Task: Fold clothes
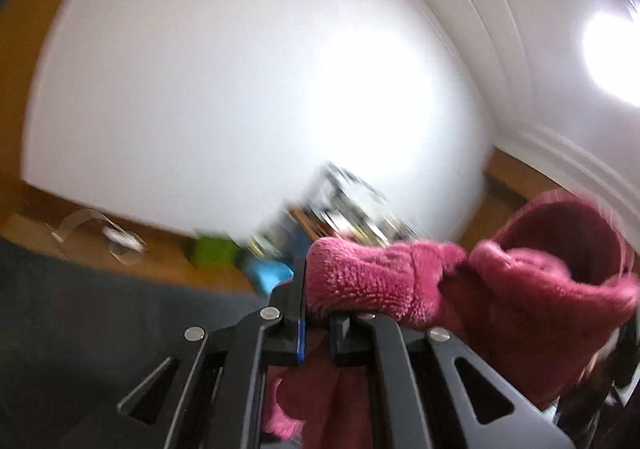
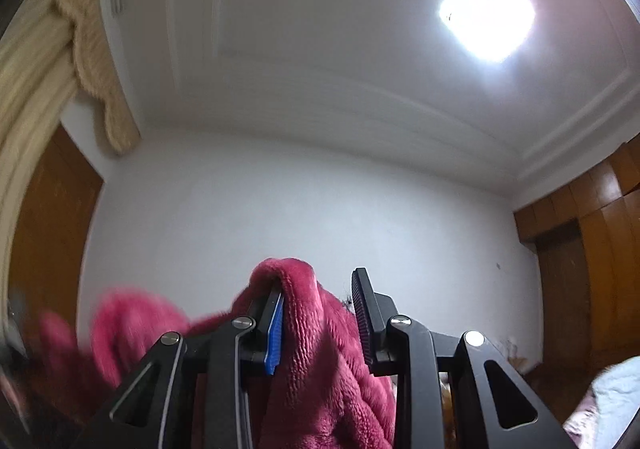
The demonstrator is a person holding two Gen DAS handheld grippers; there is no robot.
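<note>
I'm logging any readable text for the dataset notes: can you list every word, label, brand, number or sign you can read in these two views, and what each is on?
None can be read.
Clutter on the shelf behind the left tongs: too blurred by motion to tell whether it bears any print.
Pink fleece garment, both tongs including the right tongs, walls, ceiling light: no lettering visible.

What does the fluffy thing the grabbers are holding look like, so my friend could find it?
Start at the big white wall, then look down to the two black grabbers held up in front of it. The pink fleece garment hangs between the left gripper and the right gripper. It is the only fuzzy, bright pink thing there.
</note>
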